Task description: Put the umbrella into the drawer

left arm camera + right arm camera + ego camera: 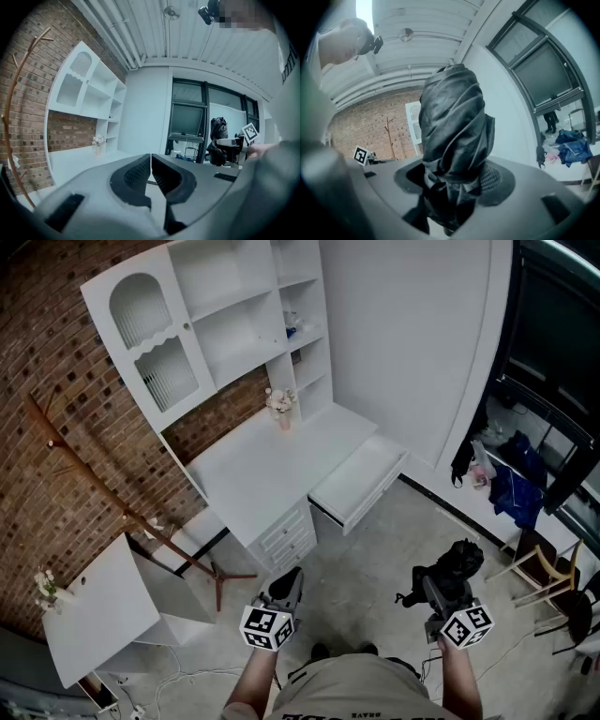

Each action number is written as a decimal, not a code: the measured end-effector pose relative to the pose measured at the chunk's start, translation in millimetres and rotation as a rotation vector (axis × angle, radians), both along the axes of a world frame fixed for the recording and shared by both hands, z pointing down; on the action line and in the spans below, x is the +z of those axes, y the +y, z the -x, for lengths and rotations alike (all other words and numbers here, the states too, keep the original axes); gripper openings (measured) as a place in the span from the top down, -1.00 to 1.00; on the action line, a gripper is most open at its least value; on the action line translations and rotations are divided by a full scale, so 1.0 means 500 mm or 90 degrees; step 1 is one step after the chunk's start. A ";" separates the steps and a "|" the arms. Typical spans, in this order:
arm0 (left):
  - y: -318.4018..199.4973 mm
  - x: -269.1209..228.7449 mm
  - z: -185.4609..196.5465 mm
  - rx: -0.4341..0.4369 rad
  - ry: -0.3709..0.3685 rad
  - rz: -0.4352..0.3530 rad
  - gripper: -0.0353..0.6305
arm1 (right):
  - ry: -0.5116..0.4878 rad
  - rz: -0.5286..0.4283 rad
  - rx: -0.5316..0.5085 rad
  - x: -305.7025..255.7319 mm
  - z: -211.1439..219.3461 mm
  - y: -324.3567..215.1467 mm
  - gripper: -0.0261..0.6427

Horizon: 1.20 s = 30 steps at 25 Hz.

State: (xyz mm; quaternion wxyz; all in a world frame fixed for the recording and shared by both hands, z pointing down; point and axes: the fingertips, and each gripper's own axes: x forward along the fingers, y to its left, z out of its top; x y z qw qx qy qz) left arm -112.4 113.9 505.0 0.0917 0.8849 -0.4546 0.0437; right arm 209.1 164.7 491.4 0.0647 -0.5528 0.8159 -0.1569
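Head view: the folded black umbrella (457,563) is carried in the right gripper (439,594), out in front of the person and well apart from the drawer (361,482). The drawer is seen pulled open from the white desk (262,470), probably so the umbrella can be received without a stop. The left gripper (284,594) is held low on the desk side.

Left gripper view: the jaws are brought together with nothing between them. No load is borne, so this side is likely kept in reserve.

Right gripper view: the jaws are spread wide and pressed on the bundled fabric. The umbrella is gripped near one end, so its length projects ahead.
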 end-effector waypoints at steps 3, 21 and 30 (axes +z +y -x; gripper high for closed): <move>0.000 -0.002 0.004 0.001 0.001 -0.001 0.82 | 0.003 0.000 0.000 -0.003 0.006 0.000 0.11; 0.000 0.003 0.024 0.007 0.002 0.004 0.82 | -0.002 -0.003 0.006 -0.008 0.028 0.005 0.11; 0.006 0.017 0.055 0.017 0.008 0.014 0.81 | -0.010 -0.001 0.021 -0.009 0.058 0.023 0.11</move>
